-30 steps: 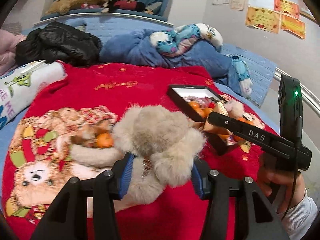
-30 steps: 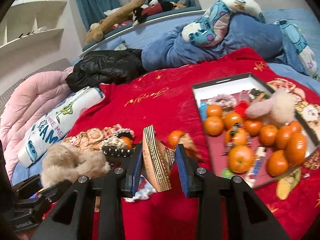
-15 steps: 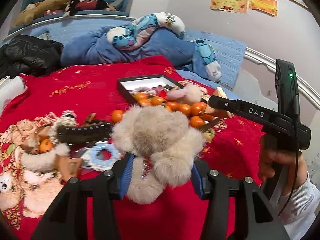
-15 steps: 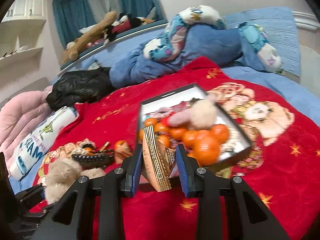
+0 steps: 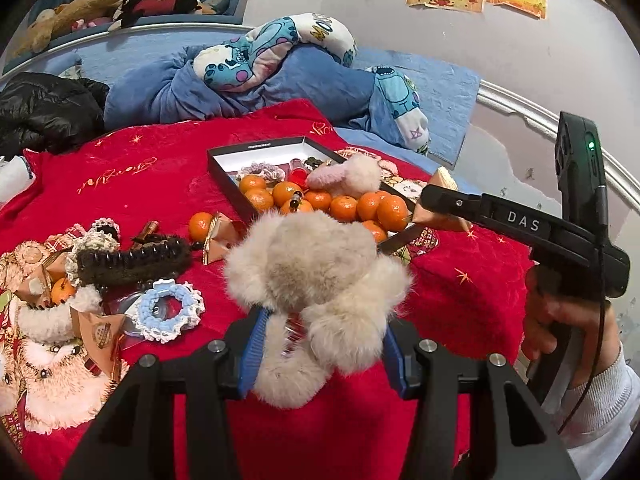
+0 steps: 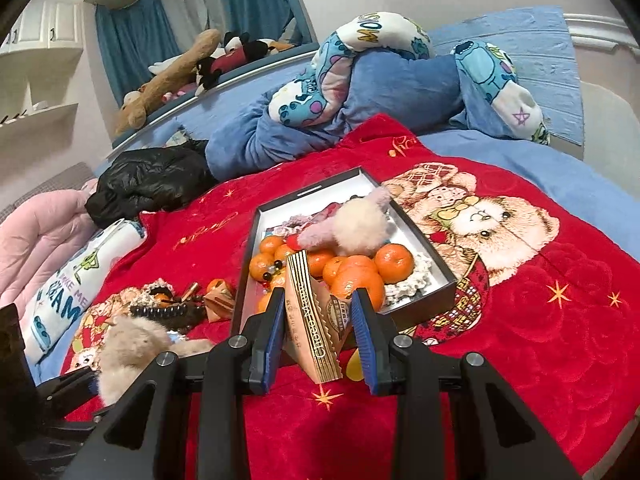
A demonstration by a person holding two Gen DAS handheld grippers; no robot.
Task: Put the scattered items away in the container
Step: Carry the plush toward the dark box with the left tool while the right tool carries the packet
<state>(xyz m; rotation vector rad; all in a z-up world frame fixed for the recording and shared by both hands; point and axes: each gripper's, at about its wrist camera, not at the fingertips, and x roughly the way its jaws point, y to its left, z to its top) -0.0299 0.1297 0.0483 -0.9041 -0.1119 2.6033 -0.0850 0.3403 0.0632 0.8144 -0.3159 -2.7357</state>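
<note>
Step in hand: carry to the box. Both your grippers are loaded and neither load is in yet.

- Left gripper [image 5: 320, 354]: jaws part closed, clamped on the beige plush [image 5: 316, 280], low centre of the left view. Its long axis runs up the frame, away from you, round head end toward the box.
- Right gripper [image 6: 319, 340]: jaws narrow, pinching the packet [image 6: 314, 316], low centre of the right view. The packet stands on edge, long axis up the frame and leaning left, printed stripe facing you; it hangs over the box's near corner.
- Box [image 6: 420, 236]: black, shallow, centre of the right view on the red blanket [image 6: 520, 340], long axis running up-right. Holds tangerines [image 6: 394, 262] and a pink plush [image 6: 352, 224].
- Still loose, left of the left view: blue scrunchie [image 5: 168, 312], dark hair clip [image 5: 132, 258], one tangerine.

Next move, by my reading: bring each load over a bare patch of the box, likely the upper end, then open the jaws. The box is crowded near you, so a drop there may roll fruit out.
</note>
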